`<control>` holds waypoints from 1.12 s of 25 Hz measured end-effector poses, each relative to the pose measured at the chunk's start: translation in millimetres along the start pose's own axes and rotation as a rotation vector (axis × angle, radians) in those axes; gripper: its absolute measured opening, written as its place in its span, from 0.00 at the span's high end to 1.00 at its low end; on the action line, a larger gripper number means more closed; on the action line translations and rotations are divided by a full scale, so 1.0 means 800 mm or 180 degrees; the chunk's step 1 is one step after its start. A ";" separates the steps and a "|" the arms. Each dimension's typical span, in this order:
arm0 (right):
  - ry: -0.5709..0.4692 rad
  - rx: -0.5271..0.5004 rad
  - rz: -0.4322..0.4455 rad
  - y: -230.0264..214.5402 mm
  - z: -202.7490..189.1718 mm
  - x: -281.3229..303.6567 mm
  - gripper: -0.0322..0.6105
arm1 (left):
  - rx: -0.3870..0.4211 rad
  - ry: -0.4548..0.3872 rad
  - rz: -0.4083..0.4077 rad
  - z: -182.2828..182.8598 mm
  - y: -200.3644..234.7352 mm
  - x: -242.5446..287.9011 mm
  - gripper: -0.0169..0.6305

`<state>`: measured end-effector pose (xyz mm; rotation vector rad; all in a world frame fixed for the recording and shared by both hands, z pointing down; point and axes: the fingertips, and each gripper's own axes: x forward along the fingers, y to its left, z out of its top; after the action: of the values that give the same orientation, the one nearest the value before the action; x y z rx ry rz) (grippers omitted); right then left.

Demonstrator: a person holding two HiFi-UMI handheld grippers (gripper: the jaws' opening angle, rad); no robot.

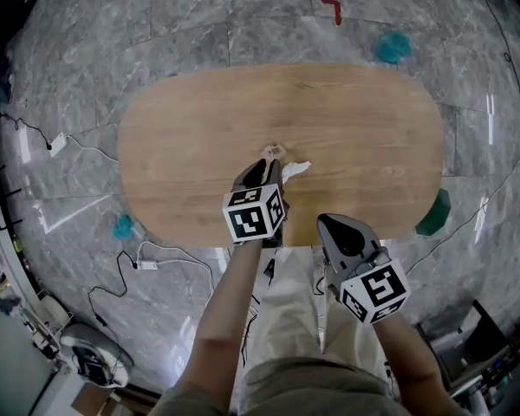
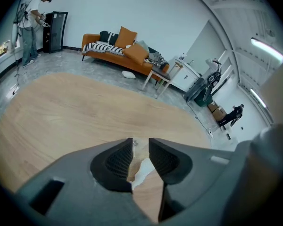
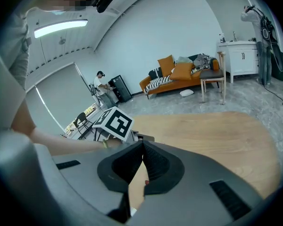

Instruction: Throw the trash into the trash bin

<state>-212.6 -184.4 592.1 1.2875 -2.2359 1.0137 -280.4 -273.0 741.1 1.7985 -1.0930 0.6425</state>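
Note:
A crumpled white scrap of paper (image 1: 296,168) lies on the oval wooden table (image 1: 355,128), with a small tan scrap (image 1: 273,150) just beyond it. My left gripper (image 1: 274,163) points down at the table with its tips right beside these scraps. In the left gripper view its jaws (image 2: 140,144) stand a little apart, and the white paper (image 2: 142,168) shows in the gap on the table, not pressed by the pads. My right gripper (image 1: 325,222) hovers over the table's near edge. Its jaws (image 3: 142,144) meet at the tips with nothing between them. No trash bin is clearly identifiable.
Teal and green objects stand on the floor by the table at the far right (image 1: 393,48), near right (image 1: 435,215) and near left (image 1: 123,226). Cables and a power strip (image 1: 146,264) lie on the floor at left. An orange sofa (image 2: 118,46) and a person (image 2: 30,25) are far off.

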 end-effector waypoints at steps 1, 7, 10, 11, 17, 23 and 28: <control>0.0013 0.0002 0.0001 -0.001 -0.003 0.001 0.94 | 0.0001 0.0007 0.0000 -0.001 0.001 0.004 0.80; 0.0060 0.0048 0.0014 -0.004 -0.013 0.006 0.94 | 0.0057 0.0029 0.0093 -0.008 0.011 0.025 0.61; 0.0075 0.0067 0.0021 -0.007 -0.020 0.008 0.94 | 0.0065 0.0029 0.0130 -0.013 0.016 0.036 0.55; 0.0083 0.0075 0.0021 -0.008 -0.023 0.009 0.94 | 0.0057 0.0033 0.0135 -0.015 0.017 0.040 0.54; 0.0147 0.0130 0.0020 -0.011 -0.038 0.015 0.94 | 0.0007 0.0037 0.0141 -0.021 0.021 0.055 0.46; 0.0205 0.0166 0.0038 -0.010 -0.051 0.019 0.94 | -0.0053 0.0010 0.0120 -0.019 0.020 0.067 0.43; 0.0206 0.0180 0.0028 -0.014 -0.055 0.019 0.94 | -0.0027 0.0004 0.0131 -0.017 0.019 0.072 0.44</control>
<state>-212.6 -164.4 635.5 1.2509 -2.1811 1.1134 -266.3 -287.2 799.0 1.7721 -1.1329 0.6626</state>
